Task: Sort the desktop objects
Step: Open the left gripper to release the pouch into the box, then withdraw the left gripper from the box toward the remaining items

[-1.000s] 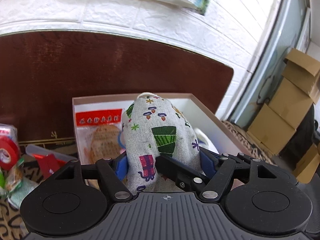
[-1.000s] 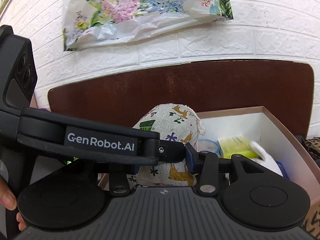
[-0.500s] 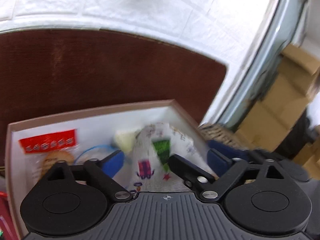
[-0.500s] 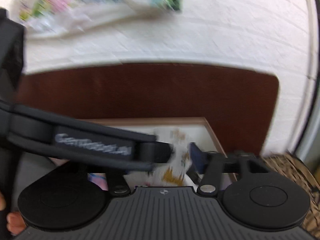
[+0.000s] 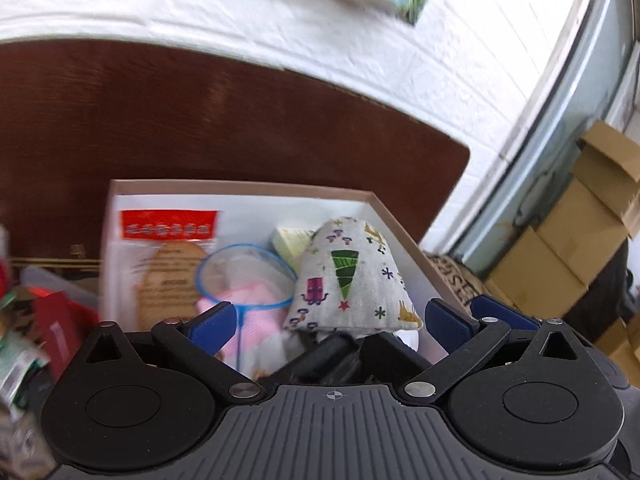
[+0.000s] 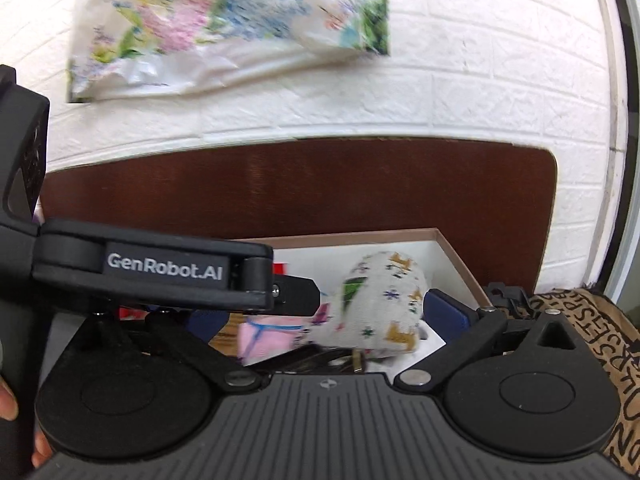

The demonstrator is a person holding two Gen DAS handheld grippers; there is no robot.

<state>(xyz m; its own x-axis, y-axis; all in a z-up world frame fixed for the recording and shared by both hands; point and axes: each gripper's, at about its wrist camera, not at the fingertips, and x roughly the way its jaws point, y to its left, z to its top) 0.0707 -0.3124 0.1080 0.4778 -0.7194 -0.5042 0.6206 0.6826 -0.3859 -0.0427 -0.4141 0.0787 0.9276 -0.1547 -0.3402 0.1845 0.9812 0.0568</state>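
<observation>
A printed cloth pouch [image 5: 350, 280] lies in the right part of an open white-lined box [image 5: 384, 210], free of both grippers; it also shows in the right wrist view [image 6: 380, 304]. My left gripper [image 5: 328, 322] is open, its blue pads [image 5: 212, 322] spread wide on either side of the pouch, just in front of it. My right gripper [image 6: 324, 316] is open too, its right pad [image 6: 444, 314] beside the pouch; the left gripper's black body [image 6: 152, 272] crosses this view and hides the right gripper's left finger.
The box [image 6: 452, 248] also holds a red-topped snack packet [image 5: 168, 248], a small blue-rimmed net [image 5: 244, 276], a pink item [image 5: 256, 312] and a pale green pack [image 5: 290, 238]. Loose packets [image 5: 36, 320] lie left of the box. A brown board [image 5: 200, 120] stands behind. Cardboard cartons [image 5: 580, 240] are at right.
Both grippers let go of the pouch and opened wide. The pouch dropped from above the box to rest inside its right part.
</observation>
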